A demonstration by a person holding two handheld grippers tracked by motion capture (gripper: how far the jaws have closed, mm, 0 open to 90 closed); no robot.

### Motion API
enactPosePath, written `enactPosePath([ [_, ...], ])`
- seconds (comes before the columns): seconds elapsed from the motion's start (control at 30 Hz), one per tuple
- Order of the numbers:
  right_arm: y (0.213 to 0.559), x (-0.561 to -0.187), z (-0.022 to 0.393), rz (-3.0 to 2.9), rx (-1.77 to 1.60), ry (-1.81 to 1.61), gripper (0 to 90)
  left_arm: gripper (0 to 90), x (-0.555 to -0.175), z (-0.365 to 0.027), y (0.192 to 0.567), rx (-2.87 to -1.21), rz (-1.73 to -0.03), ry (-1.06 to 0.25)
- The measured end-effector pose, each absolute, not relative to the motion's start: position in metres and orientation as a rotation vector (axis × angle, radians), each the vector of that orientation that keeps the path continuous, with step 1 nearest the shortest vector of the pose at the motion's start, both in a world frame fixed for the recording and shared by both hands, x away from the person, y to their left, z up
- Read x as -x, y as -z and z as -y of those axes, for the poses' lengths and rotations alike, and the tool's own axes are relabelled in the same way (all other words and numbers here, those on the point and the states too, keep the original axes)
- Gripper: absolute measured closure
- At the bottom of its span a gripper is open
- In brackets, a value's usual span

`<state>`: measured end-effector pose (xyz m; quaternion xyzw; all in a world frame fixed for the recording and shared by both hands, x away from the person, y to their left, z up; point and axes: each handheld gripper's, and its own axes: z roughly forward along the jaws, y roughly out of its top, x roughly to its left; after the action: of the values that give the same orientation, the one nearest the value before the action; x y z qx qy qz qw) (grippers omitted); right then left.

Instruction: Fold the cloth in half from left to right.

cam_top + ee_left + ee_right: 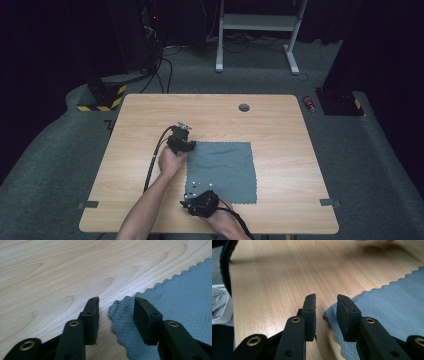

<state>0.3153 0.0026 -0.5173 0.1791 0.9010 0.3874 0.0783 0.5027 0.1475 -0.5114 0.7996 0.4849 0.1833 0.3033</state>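
On the wooden table (150, 200) lies the grey cloth (222, 170), flat and spread out. My left gripper (115, 315) straddles its far left corner, jaws partly apart, pads not pressing. My right gripper (326, 315) brackets the near left corner, jaws likewise narrowed but not clamped.

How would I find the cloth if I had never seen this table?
Look at the wooden table in the middle of the dark room. Near its front edge lies a flat, square, grey-blue cloth with wavy zigzag edges. It is the only soft thing on the wood, and a black hand-held gripper sits at each of its two left corners.
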Motion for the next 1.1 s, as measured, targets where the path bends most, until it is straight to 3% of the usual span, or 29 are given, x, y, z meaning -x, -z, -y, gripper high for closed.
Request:
enactPosePath([
  [0.17, 0.520, -0.313, -0.008, -2.679, -0.503, -1.088, 77.8, 65.2, -0.502, -0.147, 0.512, -2.119, -1.267, -0.477],
  [0.27, 0.519, -0.312, -0.009, -2.652, -0.479, -1.044, 87.2, 76.8, -0.502, -0.146, 0.512, -2.123, -1.251, -0.469],
  [0.4, 0.519, -0.312, -0.010, -2.644, -0.489, -1.037, 89.4, 88.0, -0.503, -0.142, 0.511, -2.148, -1.227, -0.454],
  [1.1, 0.489, -0.313, -0.006, -2.627, -0.470, -1.114, 90.0, 90.0, -0.506, -0.165, 0.494, -1.996, -1.258, -0.336],
])
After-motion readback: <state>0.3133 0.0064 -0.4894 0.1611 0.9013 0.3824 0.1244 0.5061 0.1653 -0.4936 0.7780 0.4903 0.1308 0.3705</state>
